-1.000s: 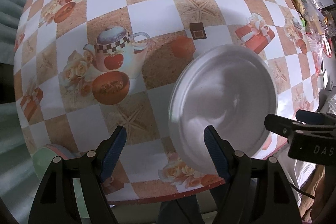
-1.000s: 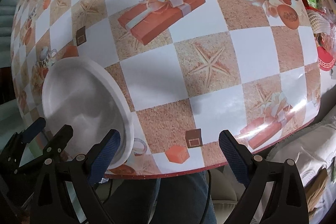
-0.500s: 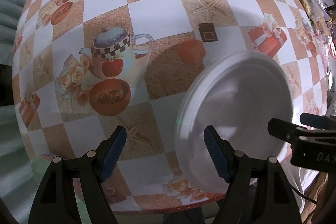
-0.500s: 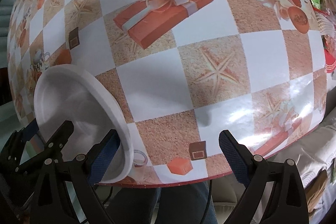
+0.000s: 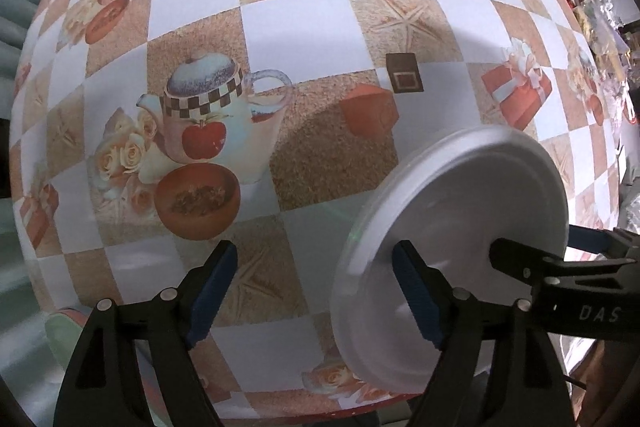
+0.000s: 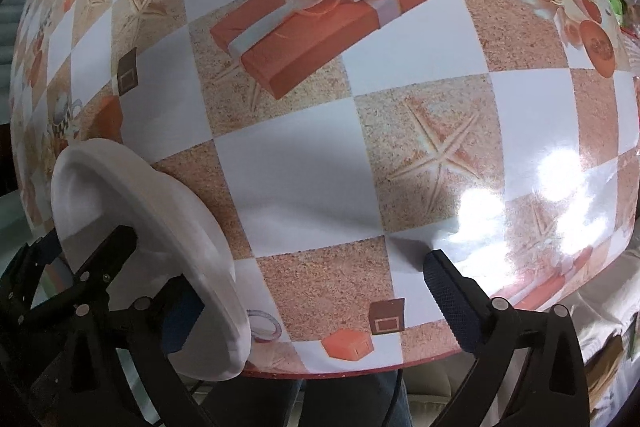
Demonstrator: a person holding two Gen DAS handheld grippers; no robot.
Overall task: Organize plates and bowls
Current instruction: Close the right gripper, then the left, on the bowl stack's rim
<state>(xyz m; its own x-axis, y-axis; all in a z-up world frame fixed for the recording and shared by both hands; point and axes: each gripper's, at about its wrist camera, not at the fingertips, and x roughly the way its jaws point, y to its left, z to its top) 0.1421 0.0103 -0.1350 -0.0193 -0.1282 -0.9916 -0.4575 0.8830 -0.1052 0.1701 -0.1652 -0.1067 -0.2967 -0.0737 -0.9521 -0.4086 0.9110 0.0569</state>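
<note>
A white plate (image 5: pixel 452 227) is tilted up on edge over the near edge of the table. In the left wrist view my left gripper (image 5: pixel 316 291) is open; its right finger (image 5: pixel 416 295) lies against the plate's face, its left finger stands apart over the cloth. In the right wrist view the same plate (image 6: pixel 160 227) stands at lower left. My right gripper (image 6: pixel 316 299) is open; its left finger is behind the plate's rim, its right finger (image 6: pixel 452 295) is over bare cloth. I cannot tell what holds the plate up.
The table (image 6: pixel 320 167) has a checkered cloth printed with teapots, gift boxes and starfish. A pale green dish (image 5: pixel 60 331) shows at the lower left past the table edge. Packets and clutter (image 5: pixel 600 27) lie at the far right.
The plate has tilted up more steeply and shifted right in the left wrist view. Both grippers moved closer over the table. Both stay open.
</note>
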